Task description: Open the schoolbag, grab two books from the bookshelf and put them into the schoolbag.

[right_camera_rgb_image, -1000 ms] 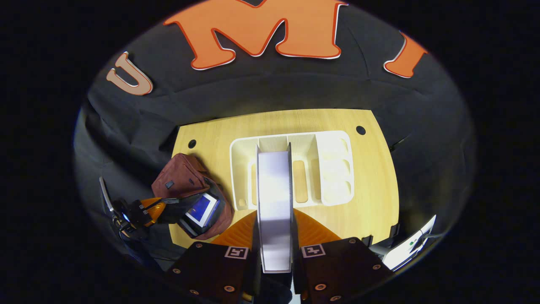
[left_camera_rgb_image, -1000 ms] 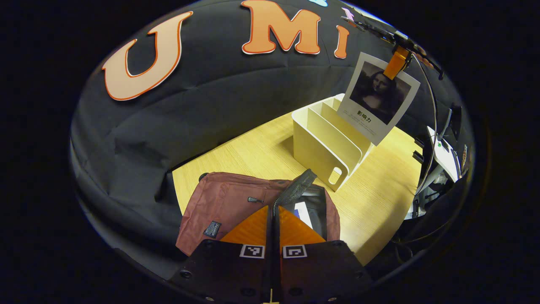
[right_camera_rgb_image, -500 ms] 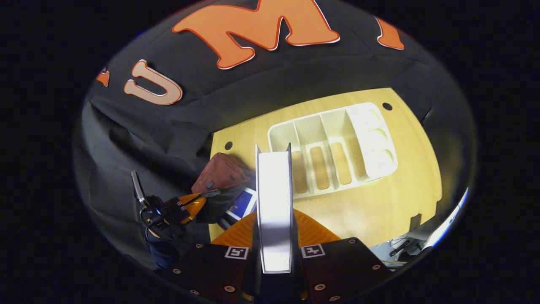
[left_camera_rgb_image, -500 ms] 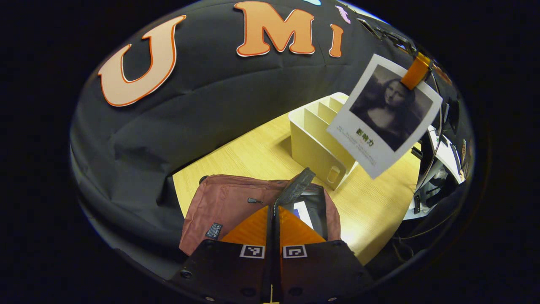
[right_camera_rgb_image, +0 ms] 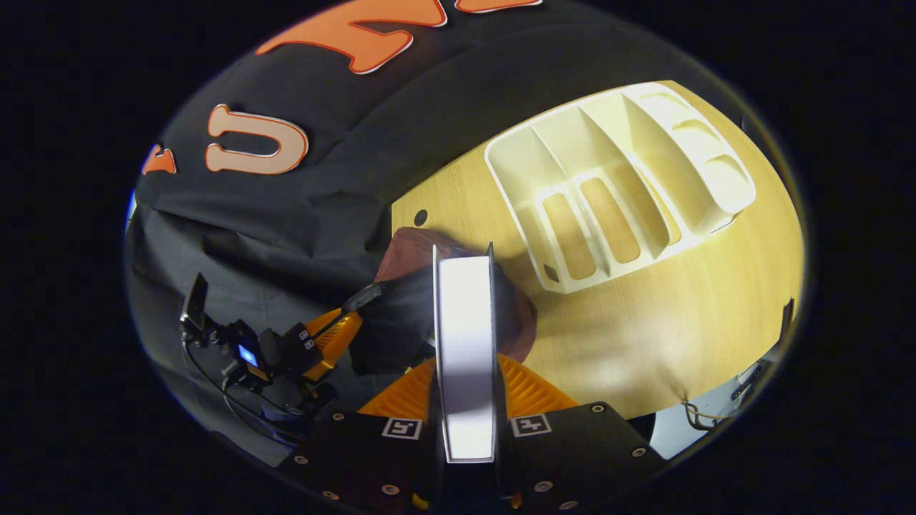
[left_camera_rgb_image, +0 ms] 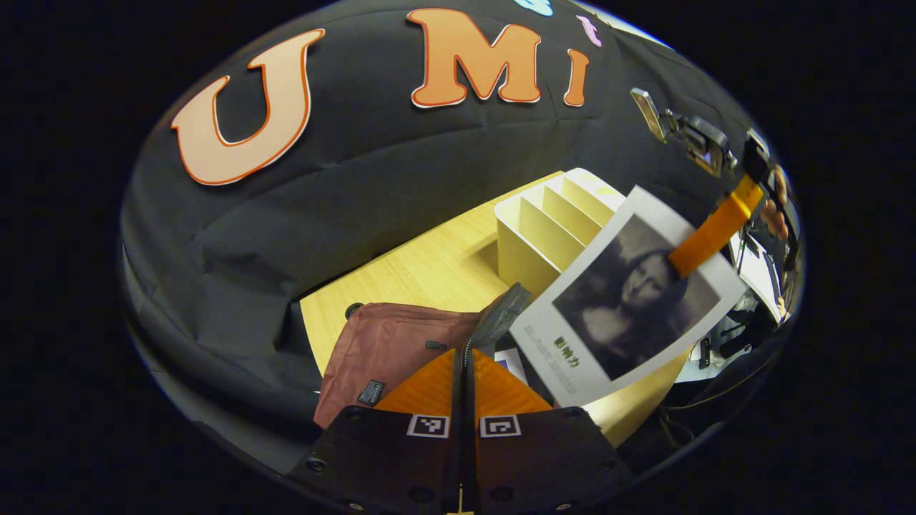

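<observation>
Now the book (left_camera_rgb_image: 630, 300), pinched by the right gripper (right_camera_rgb_image: 465, 400), is down from above the shelf (left_camera_rgb_image: 547, 218) to the bag (left_camera_rgb_image: 390, 343) mouth, held open by the closed left gripper (left_camera_rgb_image: 465, 361); insertion seems next.

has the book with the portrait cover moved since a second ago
Yes. In the left gripper view the book has come down from above the bookshelf toward the schoolbag.

- One schoolbag (left_camera_rgb_image: 390, 347), dark red;
- two books: one book with a portrait cover (left_camera_rgb_image: 630, 300), another book (left_camera_rgb_image: 509, 361) inside the bag;
- one cream bookshelf (right_camera_rgb_image: 615, 179);
- two grippers;
- one wooden surface (right_camera_rgb_image: 680, 322)
</observation>
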Demonstrator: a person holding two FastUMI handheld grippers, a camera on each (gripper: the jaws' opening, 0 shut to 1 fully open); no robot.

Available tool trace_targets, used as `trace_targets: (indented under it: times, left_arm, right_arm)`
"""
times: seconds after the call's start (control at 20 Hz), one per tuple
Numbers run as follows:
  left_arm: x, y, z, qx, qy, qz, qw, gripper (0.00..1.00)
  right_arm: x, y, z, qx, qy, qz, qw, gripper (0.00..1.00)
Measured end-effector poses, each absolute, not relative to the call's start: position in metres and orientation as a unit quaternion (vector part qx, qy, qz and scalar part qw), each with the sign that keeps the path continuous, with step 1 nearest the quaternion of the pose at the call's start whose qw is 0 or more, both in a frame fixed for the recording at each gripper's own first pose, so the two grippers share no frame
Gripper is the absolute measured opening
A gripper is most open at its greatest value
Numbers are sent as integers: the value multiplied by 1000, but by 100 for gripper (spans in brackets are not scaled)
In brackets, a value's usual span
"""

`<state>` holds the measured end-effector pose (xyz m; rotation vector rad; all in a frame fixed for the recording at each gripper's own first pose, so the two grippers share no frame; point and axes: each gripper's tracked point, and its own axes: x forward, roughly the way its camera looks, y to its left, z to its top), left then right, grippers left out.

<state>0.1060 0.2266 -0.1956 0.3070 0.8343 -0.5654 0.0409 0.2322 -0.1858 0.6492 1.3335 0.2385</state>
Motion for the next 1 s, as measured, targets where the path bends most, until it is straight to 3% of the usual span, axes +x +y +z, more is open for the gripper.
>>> trace_targets:
  times: [1.0]
  left_arm:
    - [104, 228, -156, 149, 390, -260, 870, 2]
  right_arm:
    - [61, 338, -274, 440, 555, 97, 699, 29]
